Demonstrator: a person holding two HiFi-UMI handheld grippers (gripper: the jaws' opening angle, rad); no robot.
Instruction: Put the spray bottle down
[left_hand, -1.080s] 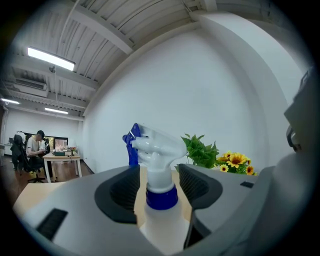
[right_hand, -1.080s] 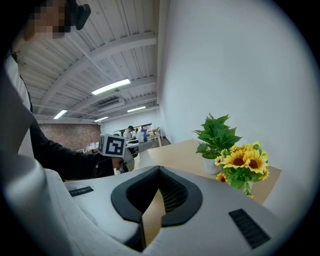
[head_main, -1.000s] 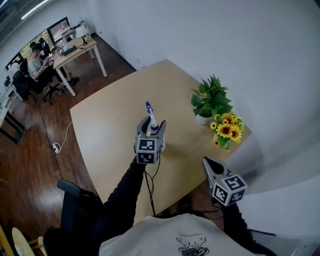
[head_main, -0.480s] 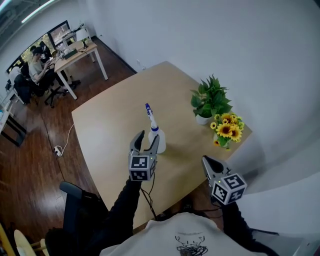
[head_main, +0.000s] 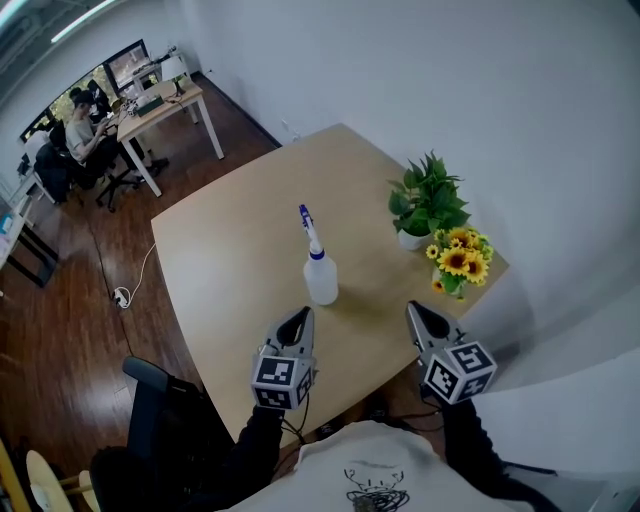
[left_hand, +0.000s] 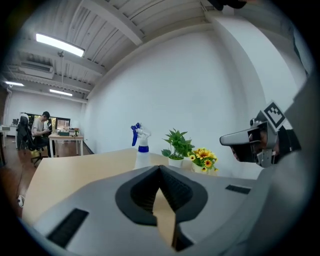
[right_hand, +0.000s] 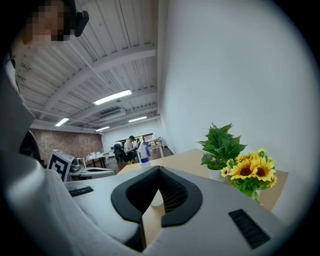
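Head view: we see the spray bottle (head_main: 320, 276) upright mid-frame on the table (head_main: 220, 260), with the left gripper (head_main: 299, 320) and right gripper (head_main: 416, 311) both clenched empty below it.

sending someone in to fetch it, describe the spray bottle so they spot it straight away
Start at the pale wooden table beside the white wall. Near its middle stands the spray bottle, upright and alone, apart from the potted green plant and the sunflowers at the wall-side edge. It is the only translucent white container, with a blue collar and blue trigger.
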